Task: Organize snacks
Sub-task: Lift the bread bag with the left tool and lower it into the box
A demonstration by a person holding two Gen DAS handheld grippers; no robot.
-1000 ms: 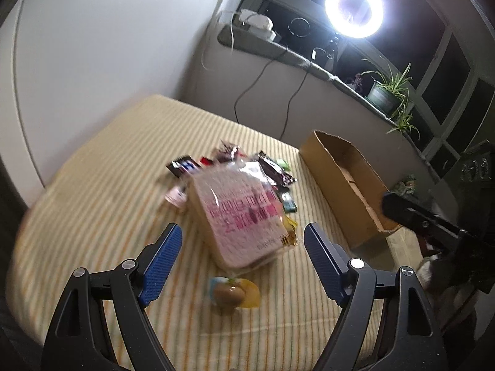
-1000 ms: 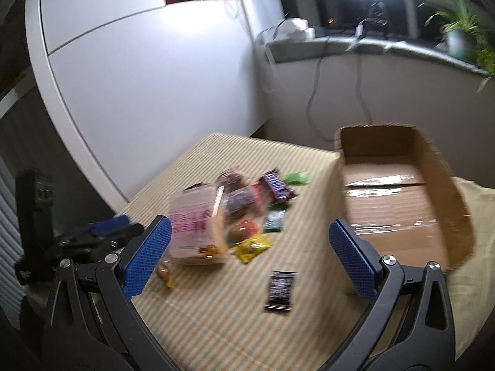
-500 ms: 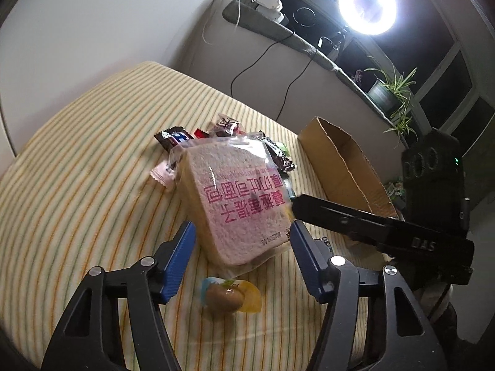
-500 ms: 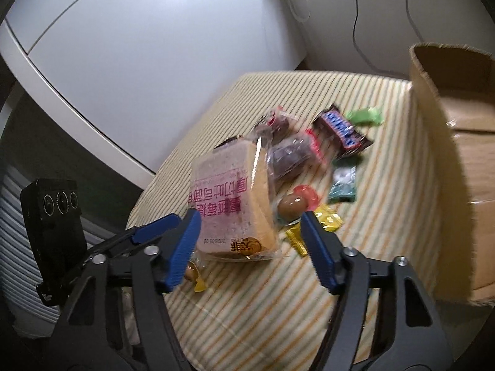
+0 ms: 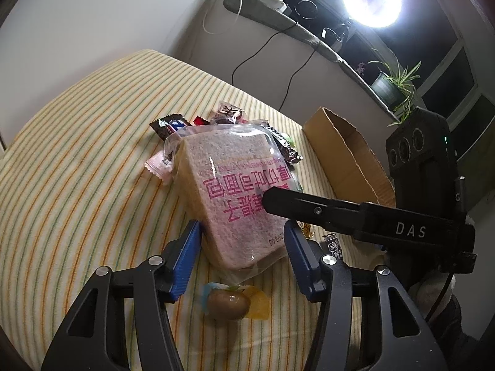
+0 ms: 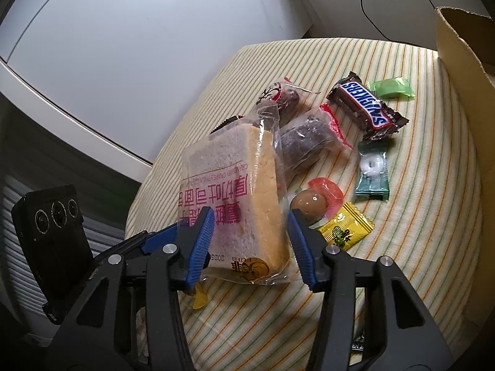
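My left tool (image 5: 241, 244) and right tool (image 6: 250, 235) were both closing around the clear-wrapped, pink-printed bread slice (image 5: 238, 191) mid-bench (image 5: 77, 154); pads apparently not yet pressing.

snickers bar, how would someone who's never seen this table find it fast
On the striped tablecloth, look toward the cardboard box at the far right. The snickers bar lies just short of it, beside a green candy. It is the only dark brown wrapper with big white lettering on blue.
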